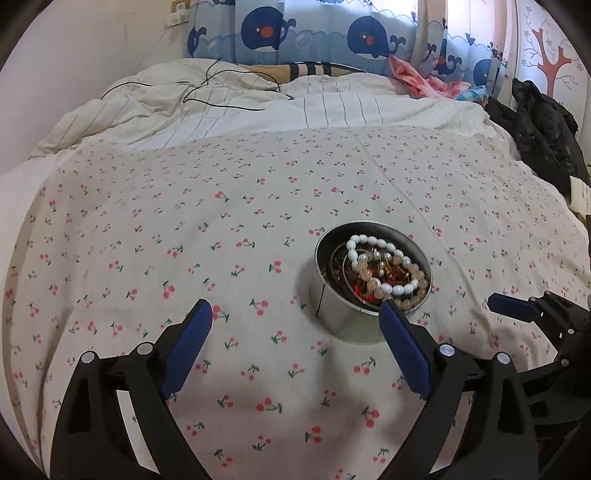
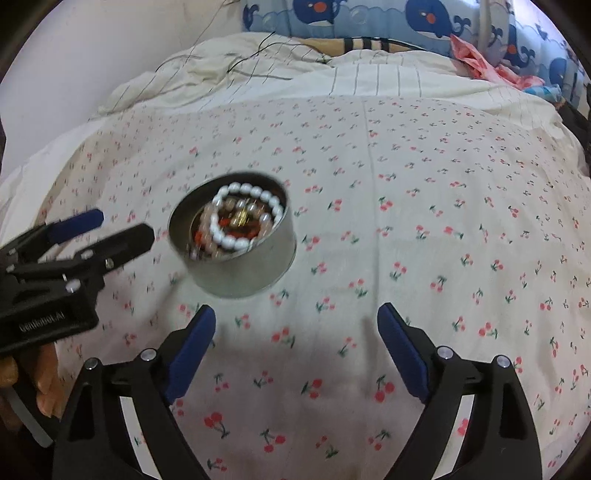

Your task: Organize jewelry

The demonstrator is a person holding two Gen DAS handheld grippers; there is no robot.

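Observation:
A round metal tin [image 1: 343, 321] stands on the cherry-print bedspread [image 1: 184, 229]. It holds a white bead bracelet [image 1: 369, 245], a pale pink bead bracelet [image 1: 413, 295] and red and gold pieces beneath. My left gripper [image 1: 295, 314] is open and empty, its right finger just in front of the tin's near rim. In the right wrist view the tin [image 2: 236, 269] sits ahead and to the left of my right gripper [image 2: 295, 317], which is open and empty. The left gripper [image 2: 122, 229] shows at the tin's left; the right gripper's blue fingertip [image 1: 511, 306] shows at the tin's right.
A rumpled striped duvet [image 1: 258, 107] with a thin black cable [image 1: 221, 99] lies at the head of the bed. Whale-print curtains [image 1: 314, 33] hang behind. Pink clothes [image 1: 424, 81] and a black jacket [image 1: 543, 125] lie at the right edge.

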